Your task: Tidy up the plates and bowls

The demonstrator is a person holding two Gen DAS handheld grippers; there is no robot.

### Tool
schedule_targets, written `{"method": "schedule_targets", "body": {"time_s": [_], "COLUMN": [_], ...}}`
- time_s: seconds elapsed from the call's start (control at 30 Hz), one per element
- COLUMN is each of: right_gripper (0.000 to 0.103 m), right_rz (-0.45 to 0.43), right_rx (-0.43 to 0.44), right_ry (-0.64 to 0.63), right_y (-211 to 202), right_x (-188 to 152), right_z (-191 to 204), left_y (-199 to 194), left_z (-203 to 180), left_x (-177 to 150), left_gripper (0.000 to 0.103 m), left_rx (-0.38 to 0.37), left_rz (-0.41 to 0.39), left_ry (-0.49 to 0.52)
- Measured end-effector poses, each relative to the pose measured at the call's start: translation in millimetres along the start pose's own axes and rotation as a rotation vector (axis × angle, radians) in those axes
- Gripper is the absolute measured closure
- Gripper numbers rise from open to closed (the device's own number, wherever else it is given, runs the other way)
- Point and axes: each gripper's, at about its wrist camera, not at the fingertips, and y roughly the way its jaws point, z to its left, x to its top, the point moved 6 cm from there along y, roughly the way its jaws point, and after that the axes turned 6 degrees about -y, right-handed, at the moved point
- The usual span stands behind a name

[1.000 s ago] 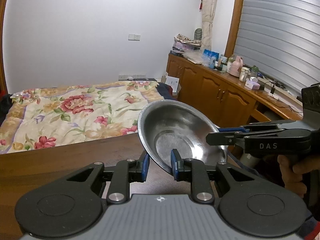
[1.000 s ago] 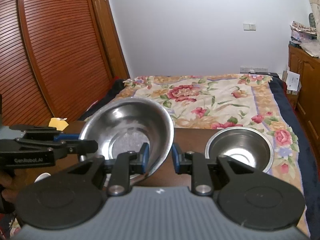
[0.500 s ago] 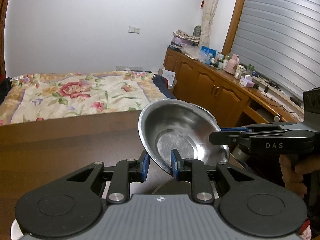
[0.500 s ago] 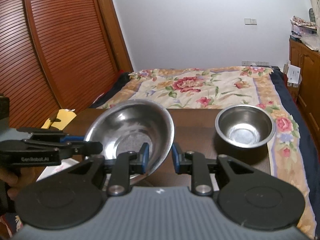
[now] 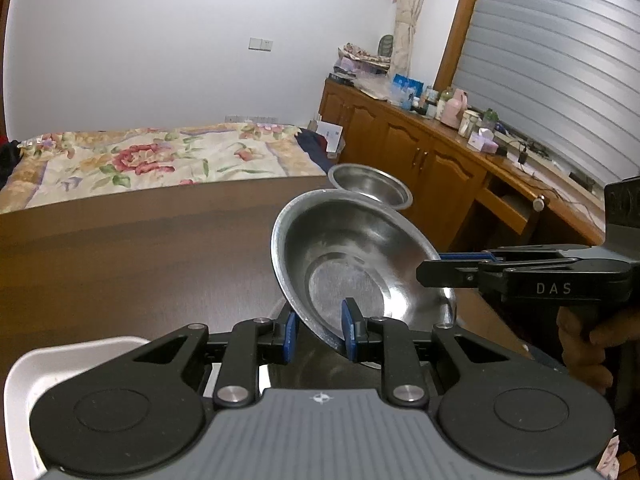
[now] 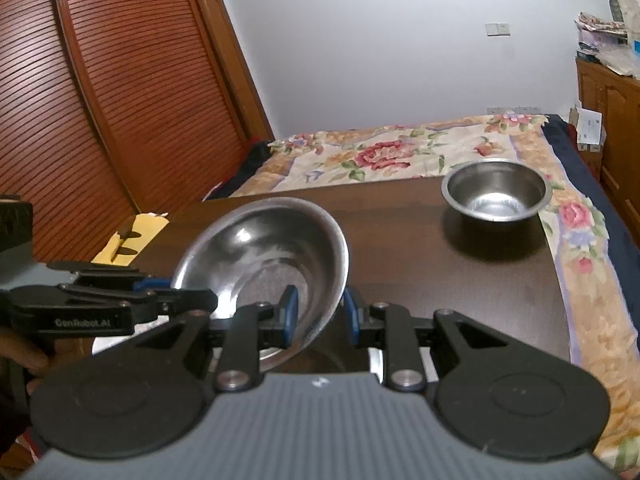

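A large steel bowl (image 5: 360, 264) hangs tilted over the dark wooden table (image 5: 140, 272), its hollow facing the cameras. My left gripper (image 5: 319, 328) is shut on its near rim, one pad inside and one outside. My right gripper (image 6: 319, 312) is shut on the opposite rim of the same bowl (image 6: 264, 248). Each gripper also shows from the side in the other's view: the right gripper (image 5: 428, 270) and the left gripper (image 6: 200, 300). A smaller steel bowl (image 6: 494, 194) stands upright at the table's far right corner, also seen as the small bowl (image 5: 370, 188).
A white tray (image 5: 60, 364) lies at the table's near left. Under the held bowl a dark round rim (image 6: 320, 360) shows; I cannot tell what it is. A floral bed (image 6: 400, 156) lies beyond the table, with wooden cabinets (image 5: 420, 160) on the right and louvred doors (image 6: 100, 100) on the left.
Both grippers have come down toward the table with the large bowl held between them. The small bowl and the white tray have come into the left wrist view.
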Motion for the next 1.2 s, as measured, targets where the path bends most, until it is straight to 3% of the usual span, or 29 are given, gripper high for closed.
{"method": "schedule_targets", "body": {"time_s": [0.27, 0.63, 1.2], "right_gripper": [0.076, 0.076, 0.077], "right_rz": [-0.006, 0.056, 0.119], "right_rx": [-0.001, -0.101, -0.090], "right_ry": [0.020, -0.199, -0.305], "right_y": [-2.6, 5.6, 5.0], "right_x": [-19.6, -32.7, -32.2], "right_z": [4.4, 21.5, 30.2], "left_y": [3.9, 10.2, 13.6], "left_z": [2.8, 4.4, 3.2], "left_x": [-23.2, -31.1, -31.9], "left_gripper": [0.078, 0.078, 0.078], "left_rx": [0.000, 0.047, 0.062], "left_rz": [0.035, 0.060, 0.052], "left_ry": [-0.001, 0.063, 0.074]}}
